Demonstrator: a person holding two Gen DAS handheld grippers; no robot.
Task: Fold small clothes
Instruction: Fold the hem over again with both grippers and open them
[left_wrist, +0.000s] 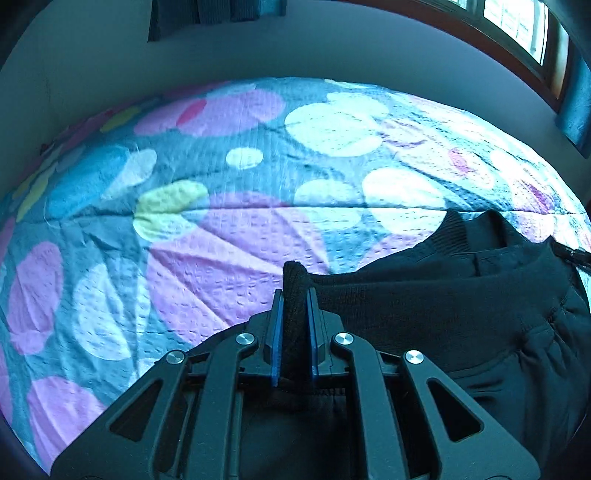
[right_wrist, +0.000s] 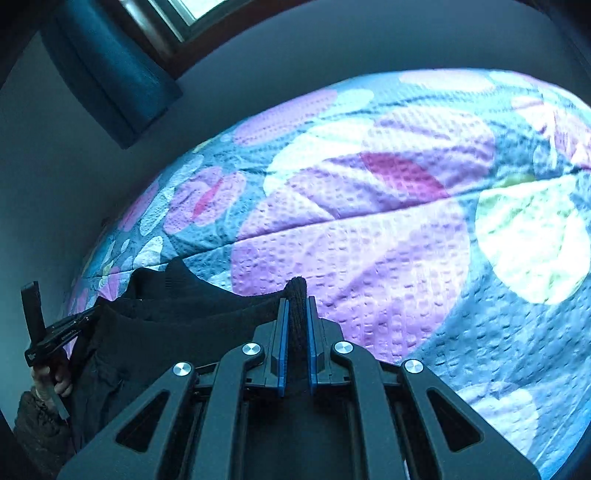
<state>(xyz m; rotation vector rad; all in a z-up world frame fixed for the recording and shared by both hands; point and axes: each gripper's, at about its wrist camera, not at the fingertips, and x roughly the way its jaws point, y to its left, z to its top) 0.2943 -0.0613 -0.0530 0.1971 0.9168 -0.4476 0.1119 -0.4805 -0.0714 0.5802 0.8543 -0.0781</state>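
A small black garment (left_wrist: 443, 295) with a ribbed waistband hangs stretched between my two grippers above the bed. My left gripper (left_wrist: 295, 295) is shut on one end of the waistband, which pokes up between the blue pads. My right gripper (right_wrist: 296, 306) is shut on the other end of the same waistband (right_wrist: 207, 306). In the right wrist view the garment runs off to the left, where the other gripper (right_wrist: 55, 332) and the hand holding it show. The lower part of the garment hangs hidden below both grippers.
A bedspread (left_wrist: 221, 229) with large pink, white, yellow and blue dots covers the bed below. A grey wall (left_wrist: 295, 48) stands behind the bed. A window with a teal curtain (right_wrist: 107, 70) is at the side.
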